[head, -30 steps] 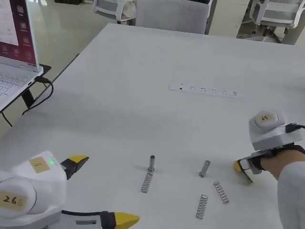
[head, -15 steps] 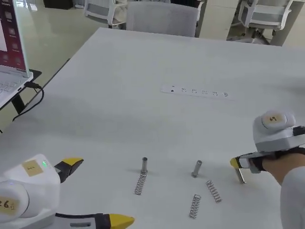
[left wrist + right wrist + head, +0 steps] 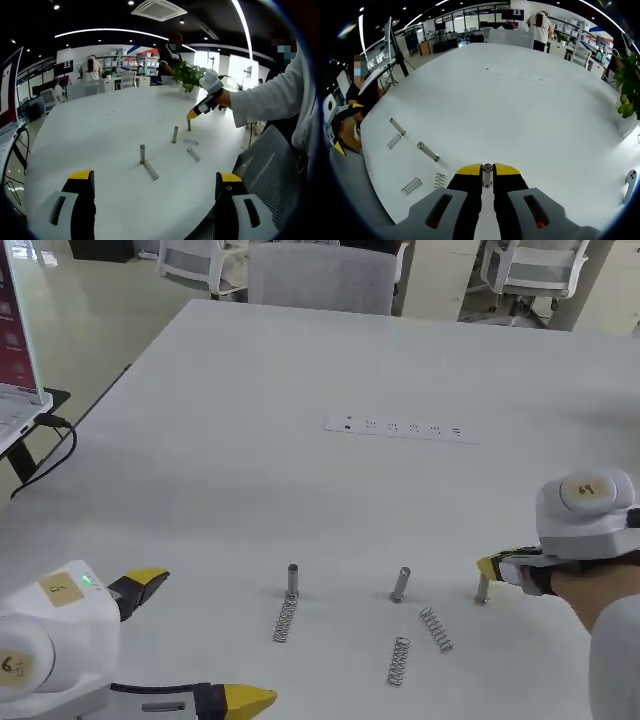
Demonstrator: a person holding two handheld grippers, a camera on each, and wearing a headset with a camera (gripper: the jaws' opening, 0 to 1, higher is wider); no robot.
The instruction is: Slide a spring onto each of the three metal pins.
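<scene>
Pin (image 3: 482,590) now upright in right tool (image 3: 488,569)

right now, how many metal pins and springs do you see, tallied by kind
metal pins: 3 (left pin, middle pin, third pin clamped in the right gripper)
springs: 3 (left spring, middle spring, right spring)
total: 6

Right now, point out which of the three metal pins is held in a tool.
The rightmost pin, clamped upright in the right tool; the left pin and middle pin stand free on the table.
</scene>
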